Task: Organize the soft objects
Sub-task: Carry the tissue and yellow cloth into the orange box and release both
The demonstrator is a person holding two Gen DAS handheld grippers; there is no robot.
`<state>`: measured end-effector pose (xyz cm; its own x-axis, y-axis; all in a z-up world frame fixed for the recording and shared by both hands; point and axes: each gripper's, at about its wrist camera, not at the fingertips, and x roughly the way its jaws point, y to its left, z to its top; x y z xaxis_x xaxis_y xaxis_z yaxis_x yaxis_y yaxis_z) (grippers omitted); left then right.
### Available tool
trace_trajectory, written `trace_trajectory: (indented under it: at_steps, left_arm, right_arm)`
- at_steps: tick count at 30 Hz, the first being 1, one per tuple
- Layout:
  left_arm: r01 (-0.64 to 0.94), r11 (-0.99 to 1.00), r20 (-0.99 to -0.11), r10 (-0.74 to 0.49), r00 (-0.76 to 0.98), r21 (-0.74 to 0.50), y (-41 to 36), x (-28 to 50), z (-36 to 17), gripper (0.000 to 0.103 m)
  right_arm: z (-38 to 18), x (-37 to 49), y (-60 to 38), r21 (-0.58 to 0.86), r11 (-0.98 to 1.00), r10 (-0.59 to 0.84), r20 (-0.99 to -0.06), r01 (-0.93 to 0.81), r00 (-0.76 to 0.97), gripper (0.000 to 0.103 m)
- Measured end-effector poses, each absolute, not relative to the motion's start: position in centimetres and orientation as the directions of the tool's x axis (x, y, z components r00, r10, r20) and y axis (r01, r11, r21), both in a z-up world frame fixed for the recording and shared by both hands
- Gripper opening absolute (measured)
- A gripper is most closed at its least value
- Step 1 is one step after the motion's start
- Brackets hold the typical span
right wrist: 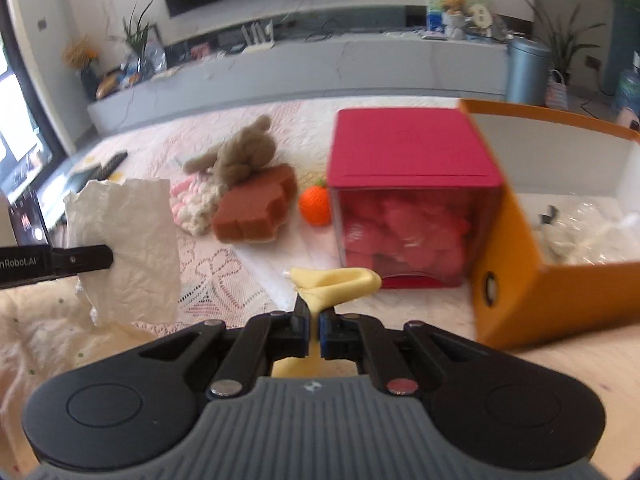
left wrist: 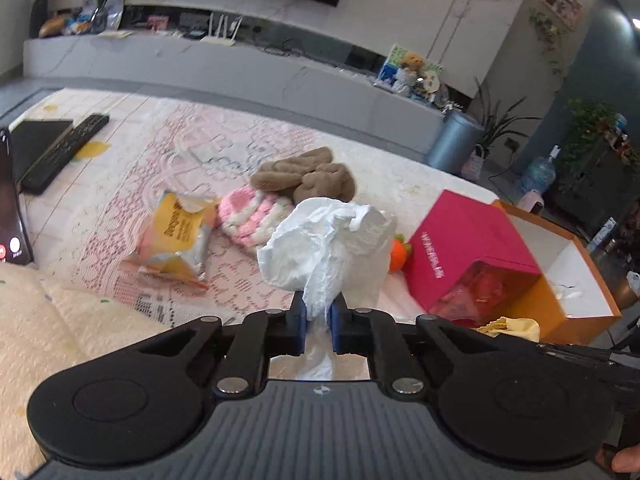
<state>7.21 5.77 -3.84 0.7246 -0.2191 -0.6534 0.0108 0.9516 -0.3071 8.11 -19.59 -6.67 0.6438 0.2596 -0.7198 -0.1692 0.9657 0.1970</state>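
Where pinched: tissue [left wrist: 328,240] inside left claw [left wrist: 319,312]

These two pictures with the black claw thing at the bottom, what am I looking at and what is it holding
Each picture comes from a camera on a hand-held gripper, looking along its two fingers; a person carries one per hand. The left gripper pinches a crumpled white tissue. The right gripper pinches a pale yellow cloth. On the lace-covered surface lie a brown plush toy, a pink-and-white knit piece, a snack packet, a small orange ball, a pink box and an open orange box.
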Motion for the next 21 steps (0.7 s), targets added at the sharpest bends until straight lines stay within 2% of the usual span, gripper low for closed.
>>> trace_trajectory:
  at_steps: [10, 21]
  left_arm:
    - [0.156, 0.941, -0.549, -0.304, 0.779, -0.299, 1.1, 6.0, 1.7, 0.012]
    - [0.354, 0.885, -0.486, -0.463, 0.741, -0.304, -6.3, 10.1, 5.8, 0.011]
  right_arm:
    - [-0.9, 5.5, -23.1, 0.17, 0.974, 0.222, -0.619, -0.148, 0.753, 0.002]
    - [4.0, 6.9, -29.5, 0.136, 0.982, 0.182, -0.553, -0.128, 0.813, 0.002]
